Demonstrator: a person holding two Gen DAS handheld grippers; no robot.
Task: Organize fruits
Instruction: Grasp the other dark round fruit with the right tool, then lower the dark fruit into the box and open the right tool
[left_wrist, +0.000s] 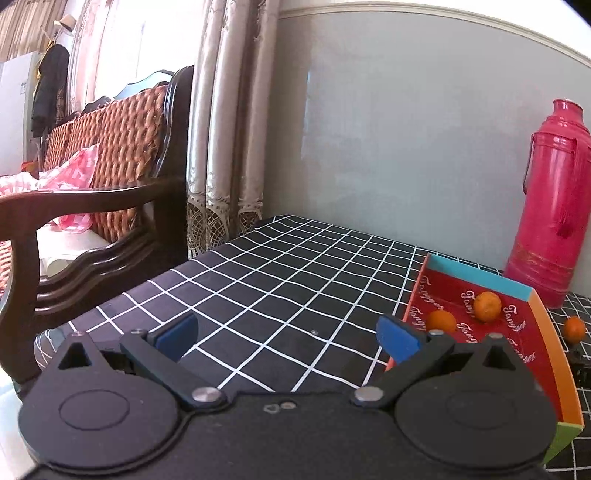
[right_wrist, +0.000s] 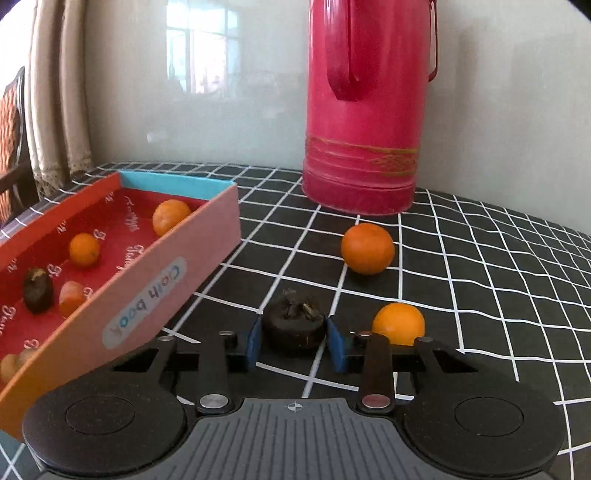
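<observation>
Right gripper (right_wrist: 294, 341), black frame with blue pads, sits low over the black tablecloth with white grid lines (right_wrist: 480, 280). Jaws narrowed around a dark brown round fruit with a dried stem cap (right_wrist: 293, 326); both blue pads touch its sides, fruit resting on the cloth. No earlier view, so only the grip itself is told.

Just right of that fruit, partly behind the right finger, a small orange tangerine (right_wrist: 399, 323) on the cloth. Farther back, a bigger orange tangerine (right_wrist: 367, 248), near the base of the tall pink-red thermos flask (right_wrist: 364, 122) standing against the grey wall.

Left of the gripper: shallow cardboard tray with red printed lining, orange and pink side walls, blue far wall (right_wrist: 177, 184), handwritten label "Cloth book" on the near side wall. Inside it: two orange tangerines (right_wrist: 84, 249) and (right_wrist: 170, 216), a second dark brown fruit (right_wrist: 37, 291), a reddish-orange fruit (right_wrist: 72, 297) just beside that one, and more orange pieces at the near-left corner, too cut off to identify.

Left gripper (left_wrist: 288, 338), same black and blue build, jaws spread wide, nothing between them, hovering over bare cloth to the left of the tray. Dark wooden sofa with woven orange cushions (left_wrist: 110, 147) and beige curtains (left_wrist: 225, 129) beyond the table edge.
</observation>
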